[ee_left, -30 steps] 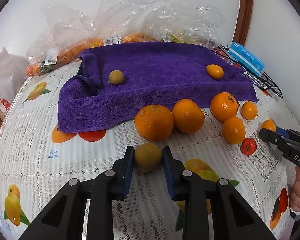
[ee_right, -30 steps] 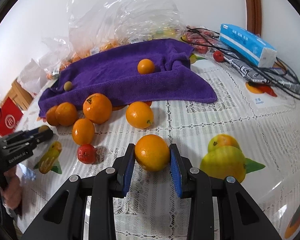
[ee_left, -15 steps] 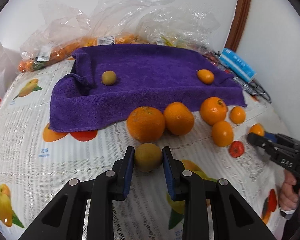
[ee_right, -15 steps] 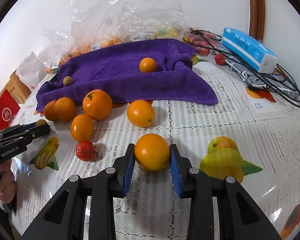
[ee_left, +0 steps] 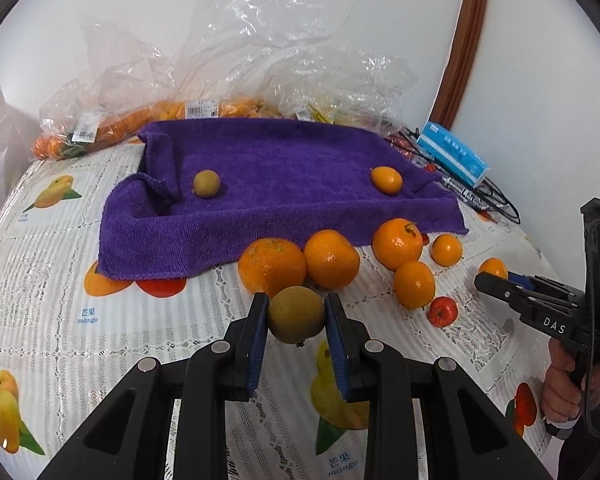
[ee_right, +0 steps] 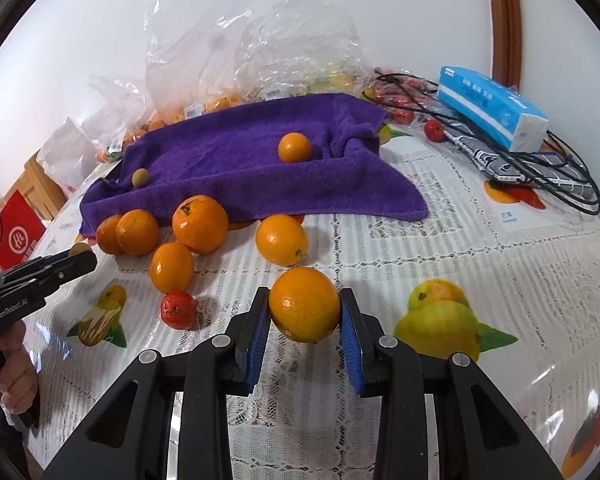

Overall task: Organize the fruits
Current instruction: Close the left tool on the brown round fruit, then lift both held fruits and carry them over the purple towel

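We count two fruits on the purple towel [ee_left: 284, 196]: one brown-green fruit [ee_left: 206, 184] near its left fold and one small orange [ee_left: 386, 179] near its right edge. In front of the towel, five oranges [ee_left: 331, 258] and one small red fruit [ee_left: 442, 311] lie loose on the tablecloth [ee_left: 60, 312], which reads "mango" under its printed fruit. Our left gripper [ee_left: 296, 316] is clamped on a second brown-green fruit [ee_left: 297, 314]; our right gripper [ee_right: 305, 312] is clamped on a sixth orange [ee_right: 304, 305]. One blue tissue pack [ee_right: 492, 106] sits at the right. The grippers read "DAS" and "GenRobot.AI".
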